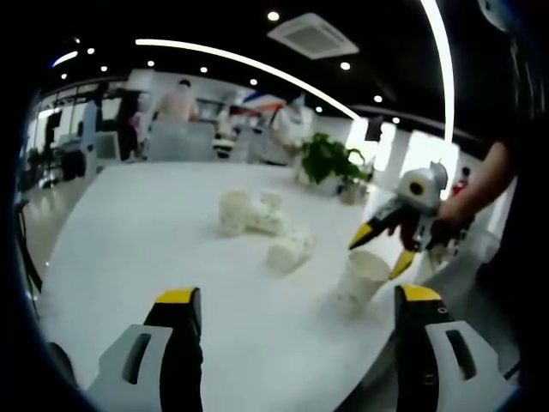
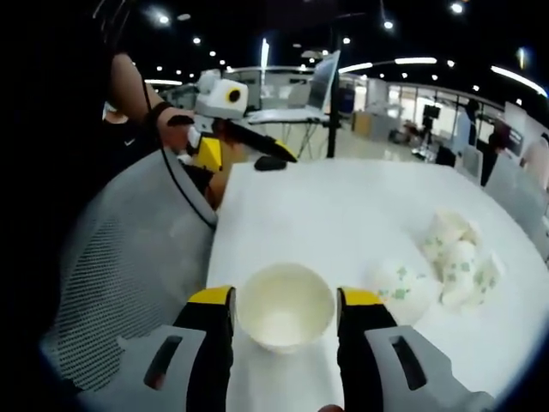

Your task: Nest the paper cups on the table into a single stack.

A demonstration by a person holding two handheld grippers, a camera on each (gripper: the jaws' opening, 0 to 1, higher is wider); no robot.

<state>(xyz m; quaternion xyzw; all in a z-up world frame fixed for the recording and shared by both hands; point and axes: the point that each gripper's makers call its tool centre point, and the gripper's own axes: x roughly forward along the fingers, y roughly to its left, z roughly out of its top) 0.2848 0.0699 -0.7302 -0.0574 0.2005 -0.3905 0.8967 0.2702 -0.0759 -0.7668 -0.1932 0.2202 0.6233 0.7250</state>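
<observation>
White table (image 2: 343, 215), cup (image 2: 285, 307) between right claw (image 2: 285, 311)

The table (image 2: 343, 215) is seen as plain white. The upright paper cup (image 2: 285, 306) between the right gripper's (image 2: 285, 302) jaws is shown cream-white inside, with no pattern visible on its rim. The cups lying on their sides (image 2: 455, 257) are white, dotted with small green marks. Both grippers are tipped in yellow over black fingers, with pale grey bodies; the same colours are worn by the left gripper (image 1: 300, 300). The plant (image 1: 330, 159) at the far table edge is coloured deep green. The mesh chair back (image 2: 129, 249) is grey. The ceiling is dark, crossed by white light strips (image 1: 249, 64).
</observation>
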